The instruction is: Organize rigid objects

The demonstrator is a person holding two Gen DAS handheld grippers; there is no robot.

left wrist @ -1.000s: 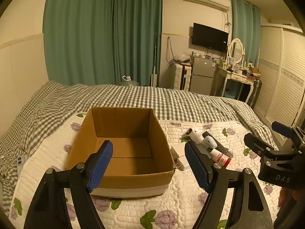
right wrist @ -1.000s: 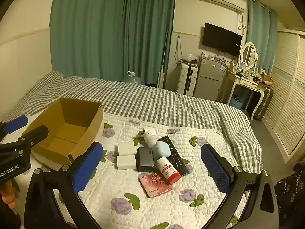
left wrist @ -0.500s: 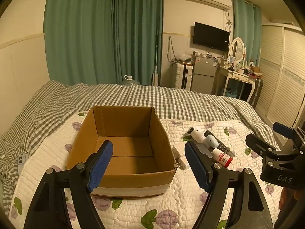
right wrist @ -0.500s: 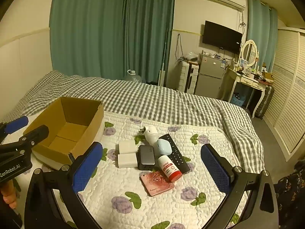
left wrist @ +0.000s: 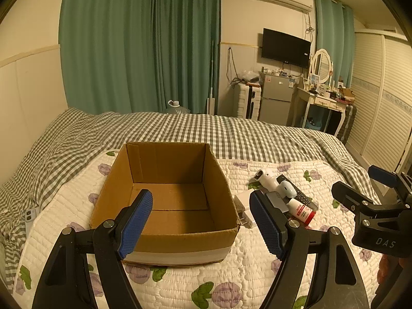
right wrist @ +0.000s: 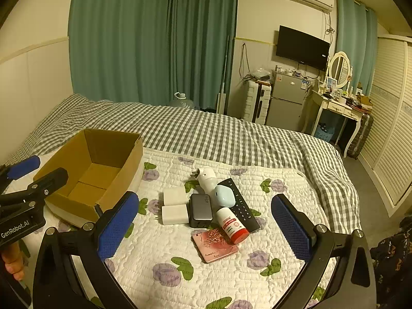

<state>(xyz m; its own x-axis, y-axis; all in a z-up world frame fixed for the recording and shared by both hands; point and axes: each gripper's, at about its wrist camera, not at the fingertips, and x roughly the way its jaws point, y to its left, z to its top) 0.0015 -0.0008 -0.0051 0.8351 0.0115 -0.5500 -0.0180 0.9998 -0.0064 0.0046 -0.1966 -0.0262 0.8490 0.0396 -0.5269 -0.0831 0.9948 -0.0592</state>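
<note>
The cardboard box (left wrist: pixel 167 200) sits open-topped and empty directly ahead of the left gripper (left wrist: pixel 200 221), probably set there as the bin for everything else, and its near wall lies just beyond the blue pads (left wrist: pixel 135 222), so this hand seems posted to steady or guard the box rather than to fetch. The loose things are bunched in one cluster ahead of the right gripper (right wrist: pixel 203 228), which suits picking them off one at a time: two white chargers (right wrist: pixel 175 204) side by side nearest the box, a dark grey power bank (right wrist: pixel 200 209) touching them on their far-from-box side, a white plug adapter (right wrist: pixel 204 177) at the far end, a pale blue earbud case (right wrist: pixel 224 195) resting partly on a black remote (right wrist: pixel 240 207), a white bottle with a red cap (right wrist: pixel 231 225) lying on its side against the remote, and a pink card wallet (right wrist: pixel 215 244) closest to the fingers. Both grippers are spread wide and hold nothing. Each hovers above the quilt (right wrist: pixel 159 257), tilted down and forward; the left one is level with the box rim, the right one is centred on the cluster and well above it. Nothing is in the box yet, so I judge the sorting has not begun, and the wallet or the bottle looks like the easiest first reach
</note>
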